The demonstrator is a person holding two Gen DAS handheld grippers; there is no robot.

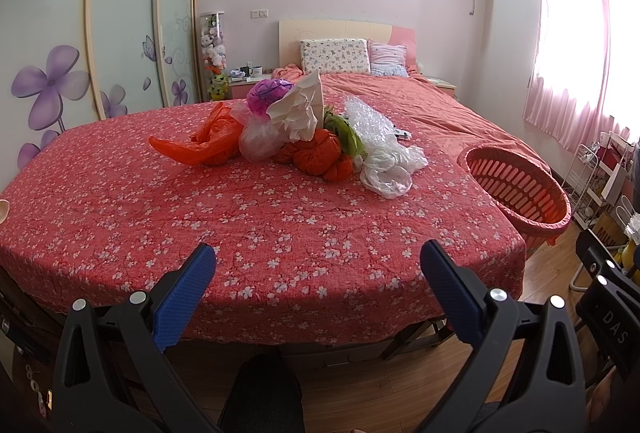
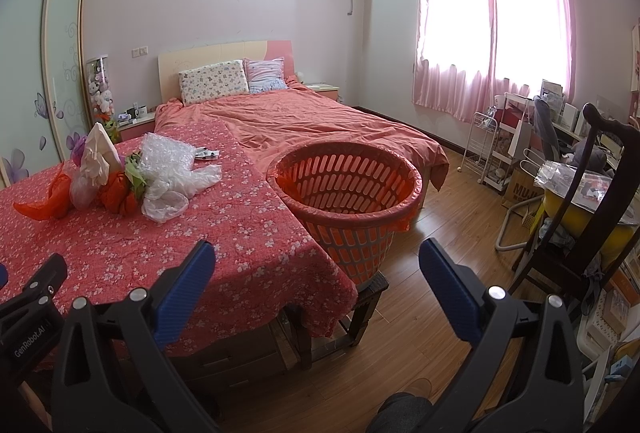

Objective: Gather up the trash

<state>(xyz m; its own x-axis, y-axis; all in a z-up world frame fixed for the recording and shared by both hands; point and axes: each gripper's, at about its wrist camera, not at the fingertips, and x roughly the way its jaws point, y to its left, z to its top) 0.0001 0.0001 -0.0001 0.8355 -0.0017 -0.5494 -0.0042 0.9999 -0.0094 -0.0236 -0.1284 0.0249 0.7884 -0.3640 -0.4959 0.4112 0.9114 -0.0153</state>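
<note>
A heap of trash lies on the red floral tablecloth [image 1: 240, 233]: an orange plastic bag [image 1: 200, 143], crumpled white paper [image 1: 298, 107], a purple bag [image 1: 266, 91], bubble wrap [image 1: 368, 121], a clear plastic bag [image 1: 390, 167] and orange cloth lumps [image 1: 324, 153]. The heap also shows in the right wrist view [image 2: 120, 177]. An orange slotted basket [image 2: 348, 193] stands at the table's right edge; it also shows in the left wrist view [image 1: 516, 185]. My left gripper [image 1: 318, 273] is open and empty above the table's near edge. My right gripper [image 2: 316, 273] is open and empty in front of the basket.
A bed with a pink cover [image 2: 320, 121] lies behind the table. A dark wooden chair [image 2: 580, 233] and a cluttered rack [image 2: 504, 153] stand on the right by the pink curtain [image 2: 492, 17]. A wardrobe with flower doors [image 1: 100, 53] is on the left. The floor is wood [image 2: 440, 225].
</note>
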